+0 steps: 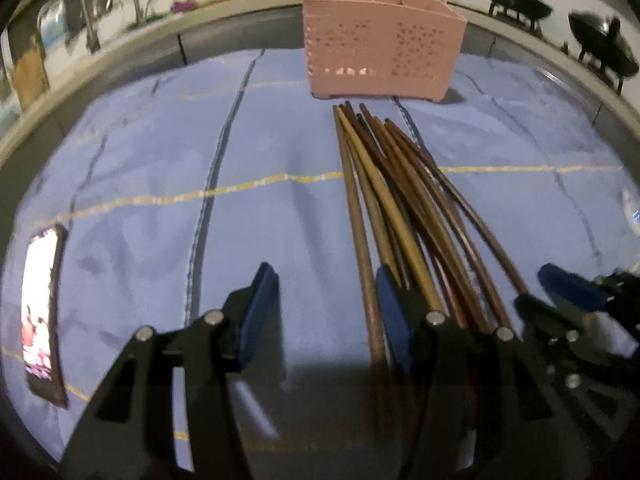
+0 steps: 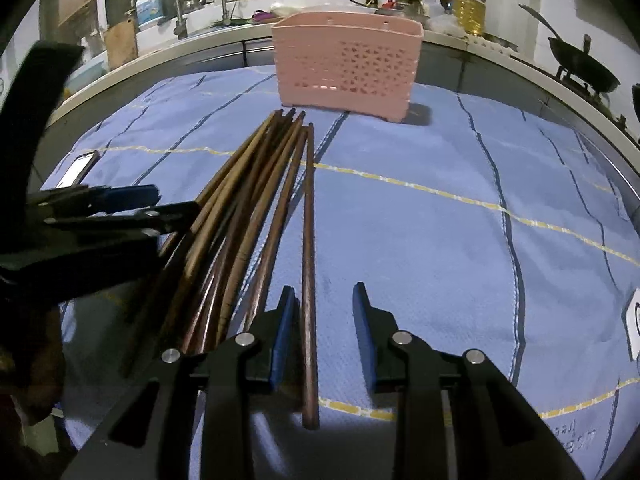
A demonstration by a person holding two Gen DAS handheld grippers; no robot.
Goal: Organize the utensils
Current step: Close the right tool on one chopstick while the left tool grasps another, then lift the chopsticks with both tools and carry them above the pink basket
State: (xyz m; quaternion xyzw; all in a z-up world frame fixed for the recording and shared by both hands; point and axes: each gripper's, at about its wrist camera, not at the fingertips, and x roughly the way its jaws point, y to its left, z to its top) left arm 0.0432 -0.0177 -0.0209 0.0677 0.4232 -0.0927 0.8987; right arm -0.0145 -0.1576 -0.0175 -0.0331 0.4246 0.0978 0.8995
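A bundle of several brown wooden chopsticks (image 1: 394, 200) lies on the blue cloth, tips toward a pink perforated utensil holder (image 1: 380, 50) standing upright at the far side. My left gripper (image 1: 326, 304) is open and low over the cloth; its right finger sits at the bundle's left edge, one chopstick between the jaws. In the right wrist view the bundle (image 2: 240, 216) lies left of centre, the holder (image 2: 348, 64) beyond it. My right gripper (image 2: 324, 320) is open around the rightmost chopstick (image 2: 309, 264). The left gripper also shows there (image 2: 132, 208).
A blue checked cloth (image 2: 460, 240) covers the round table. A lit phone (image 1: 40, 312) lies at its left edge. A white card (image 2: 634, 320) lies at the right edge. Behind are a counter with a sink, bottles and woks (image 2: 580, 64).
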